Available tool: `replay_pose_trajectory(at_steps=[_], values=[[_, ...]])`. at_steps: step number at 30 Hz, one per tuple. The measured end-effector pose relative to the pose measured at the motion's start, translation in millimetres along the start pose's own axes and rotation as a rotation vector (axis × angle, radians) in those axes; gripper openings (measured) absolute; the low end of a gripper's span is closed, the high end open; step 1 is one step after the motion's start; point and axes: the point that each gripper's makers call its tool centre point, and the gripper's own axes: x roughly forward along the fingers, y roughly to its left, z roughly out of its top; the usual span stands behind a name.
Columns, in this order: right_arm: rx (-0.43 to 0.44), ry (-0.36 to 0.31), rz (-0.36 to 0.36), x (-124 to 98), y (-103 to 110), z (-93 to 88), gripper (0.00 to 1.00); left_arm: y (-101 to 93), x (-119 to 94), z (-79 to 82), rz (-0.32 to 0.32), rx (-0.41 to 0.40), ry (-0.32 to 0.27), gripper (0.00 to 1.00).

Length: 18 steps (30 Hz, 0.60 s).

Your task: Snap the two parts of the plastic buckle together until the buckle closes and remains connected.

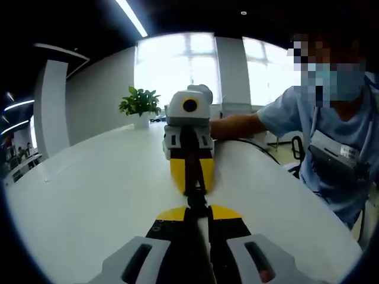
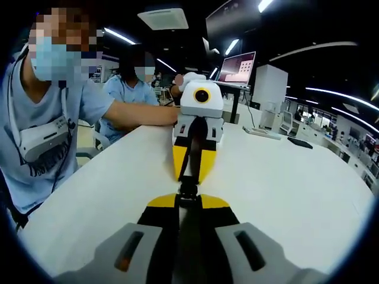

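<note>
The black plastic buckle point(image 1: 196, 195) hangs over the white surface point(image 1: 89, 195) between the left hand-held gripper point(image 1: 196, 214) and right hand-held gripper point(image 2: 188, 202), each pinching one end; whether it has latched I cannot tell.

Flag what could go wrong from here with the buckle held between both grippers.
1. The buckle is largely hidden between the left gripper and right gripper, tip to tip, so whether it has latched cannot be told.
2. Both pinch it above the white table; a slip could drop it.
</note>
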Motion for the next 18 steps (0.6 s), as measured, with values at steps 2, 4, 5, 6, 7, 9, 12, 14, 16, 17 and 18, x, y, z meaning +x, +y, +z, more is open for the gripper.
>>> replay_pose_trajectory(at_steps=[2, 4, 5, 6, 7, 9, 12, 14, 16, 17, 18], values=[[-0.003, 0.000, 0.001, 0.3, 0.0, 0.1, 0.10, -0.7, 0.4, -0.1, -0.001, -0.001, 0.001, 0.09], [-0.004, -0.001, 0.002, 0.8, 0.5, 0.2, 0.10, -0.7, 0.5, -0.1, -0.003, -0.002, 0.001, 0.09], [-0.006, -0.001, 0.003, 1.0, 0.6, 0.4, 0.10, -0.6, 0.4, 0.0, -0.004, -0.002, 0.001, 0.09], [-0.007, -0.002, 0.004, 1.3, 0.9, 0.5, 0.10, 0.0, 0.2, 0.2, -0.005, -0.001, 0.002, 0.09], [-0.006, -0.002, 0.005, 1.3, 0.7, 0.6, 0.10, 0.3, 0.1, 0.3, -0.005, 0.000, 0.002, 0.09], [-0.006, -0.001, 0.006, 1.7, 1.3, 0.7, 0.10, -0.7, 0.6, 0.3, -0.005, 0.002, 0.003, 0.09], [-0.010, -0.001, 0.005, 1.9, 1.9, 0.8, 0.10, -0.4, 0.9, 0.6, -0.005, 0.004, 0.003, 0.09], [-0.006, -0.001, 0.004, 2.0, 1.8, 0.8, 0.10, 0.5, 0.7, 0.9, -0.003, 0.003, 0.004, 0.09], [-0.004, 0.001, -0.002, 2.0, 1.1, 0.9, 0.10, 0.7, 0.6, 1.0, 0.000, 0.003, 0.006, 0.09], [-0.002, 0.002, -0.005, 1.9, 0.6, 0.9, 0.10, 0.8, 0.7, 1.1, 0.002, 0.004, 0.007, 0.09], [-0.002, 0.003, -0.008, 1.8, 0.6, 0.9, 0.10, 0.4, 1.0, 1.1, 0.005, 0.006, 0.008, 0.09]])
